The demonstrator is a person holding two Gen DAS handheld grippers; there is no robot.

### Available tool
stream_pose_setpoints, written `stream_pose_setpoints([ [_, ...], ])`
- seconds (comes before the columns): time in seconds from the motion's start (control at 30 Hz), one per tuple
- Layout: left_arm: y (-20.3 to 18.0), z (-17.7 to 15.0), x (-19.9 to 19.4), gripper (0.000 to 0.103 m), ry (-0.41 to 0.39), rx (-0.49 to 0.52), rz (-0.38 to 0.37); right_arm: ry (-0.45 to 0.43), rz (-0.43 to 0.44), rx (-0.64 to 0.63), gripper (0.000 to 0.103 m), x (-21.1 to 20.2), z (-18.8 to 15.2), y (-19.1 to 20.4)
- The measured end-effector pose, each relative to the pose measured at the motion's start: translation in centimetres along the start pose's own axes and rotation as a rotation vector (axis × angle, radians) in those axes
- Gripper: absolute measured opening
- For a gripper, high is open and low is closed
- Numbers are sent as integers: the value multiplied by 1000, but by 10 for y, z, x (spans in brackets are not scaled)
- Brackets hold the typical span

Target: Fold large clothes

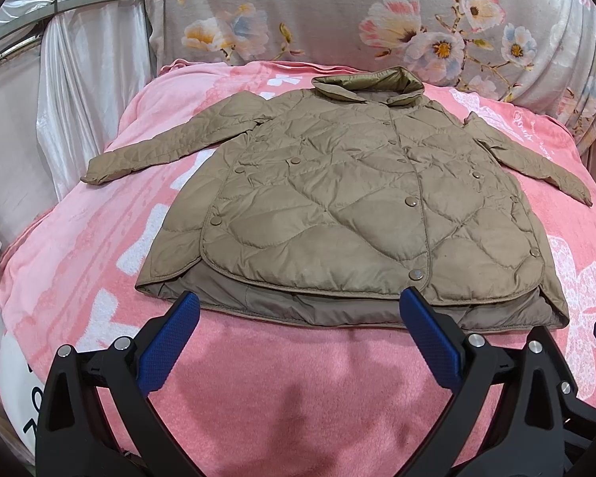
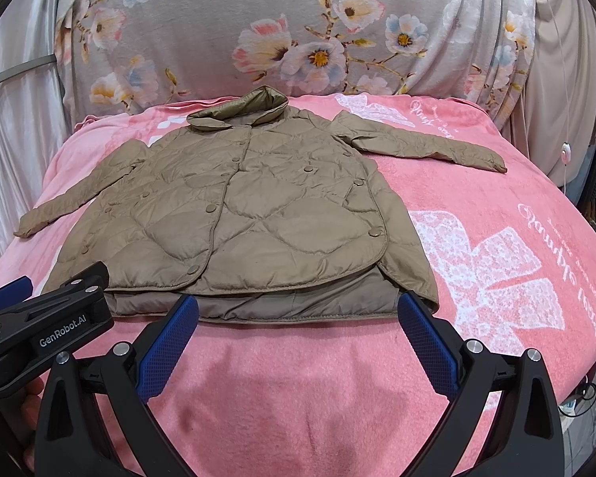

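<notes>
Lying flat and buttoned on the pink blanket [image 1: 258,377], the quilted jacket [image 1: 337,198] is spreading both sleeves outward, ready for folding. The left gripper [image 1: 298,330] and right gripper [image 2: 298,330] are hovering just short of the jacket's hem, jaws apart and empty.

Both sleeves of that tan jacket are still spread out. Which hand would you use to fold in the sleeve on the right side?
Probably the right gripper: it is open and sits nearer the right sleeve, while the left gripper sits toward the other side of the jacket.
</notes>
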State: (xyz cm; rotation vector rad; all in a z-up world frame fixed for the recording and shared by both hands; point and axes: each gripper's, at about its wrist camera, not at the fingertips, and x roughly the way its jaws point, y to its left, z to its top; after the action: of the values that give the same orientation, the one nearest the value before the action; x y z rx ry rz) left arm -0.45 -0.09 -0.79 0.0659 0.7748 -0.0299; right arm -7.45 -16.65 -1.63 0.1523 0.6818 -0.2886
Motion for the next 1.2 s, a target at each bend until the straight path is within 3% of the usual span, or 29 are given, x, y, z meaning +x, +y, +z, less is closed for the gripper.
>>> stream_pose_setpoints([
  [0.43,-1,2,4,98,7,11,23,10,-4,-4,98,6,-6,6],
  [0.57,5,8,5,98,-38,10,17,15,-12,2,98,18,4,-9],
  [0.67,13,17,6,98,-90,-2,17,24,4,48,98,33,20,-37],
  [0.83,26,38,30,98,-56,-17,25,29,21,222,98,77,67,-115],
  [0.97,36,54,55,98,-23,-29,61,-38,-18,384,98,121,111,-197],
  [1.2,50,80,97,98,9,-62,69,-67,-113,592,98,200,160,-303],
])
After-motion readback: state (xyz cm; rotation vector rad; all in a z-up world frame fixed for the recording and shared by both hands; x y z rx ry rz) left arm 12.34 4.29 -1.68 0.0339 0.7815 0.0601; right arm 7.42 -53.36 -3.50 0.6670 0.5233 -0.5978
